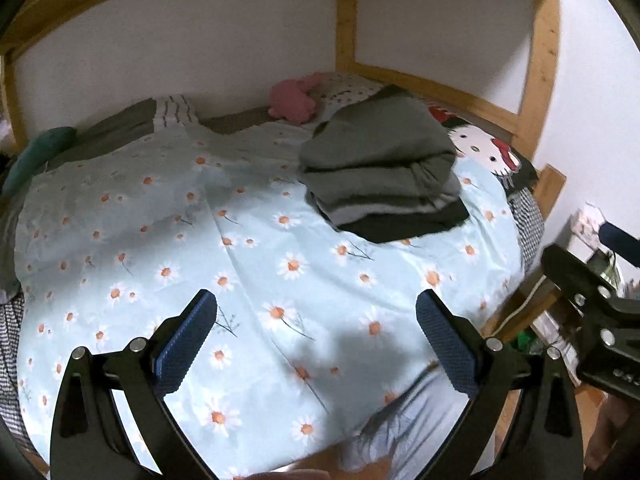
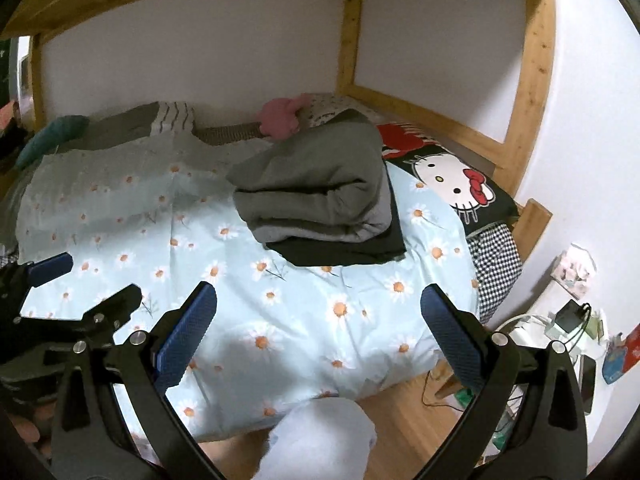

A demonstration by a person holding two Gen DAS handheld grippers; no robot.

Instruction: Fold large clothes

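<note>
Grey folded clothes (image 1: 380,164) sit as a stack on the far right part of the bed, on the daisy-print duvet (image 1: 248,248), with a darker garment (image 1: 408,226) at the bottom of the pile sticking out along the near edge. How many pieces make up the stack cannot be told; only layered edges show. The pile hides part of the spotted pillow (image 1: 348,86) behind it.

Left gripper (image 1: 316,344): fingers spread wide, nothing between them, held above the near part of the duvet, not touching it. Right gripper (image 2: 318,338): likewise spread wide and empty, above the near bed edge. Each gripper shows partly at the edge of the other's view, cut off by the frame.

Around: pink plush toy (image 2: 280,118) by the wall, just behind the stack. Cartoon-cat cushion (image 2: 452,184) just right of the stack, partly under the duvet edge. Checked sheet (image 2: 496,264) shows below it. Teal item (image 1: 42,148) at far left, shape unclear. Wooden bed frame (image 1: 540,64) surrounds the mattress. Charger and cables (image 2: 572,316) on the floor at right, blurred. Pale clothing of the person (image 2: 324,440) fills the bottom centre.
</note>
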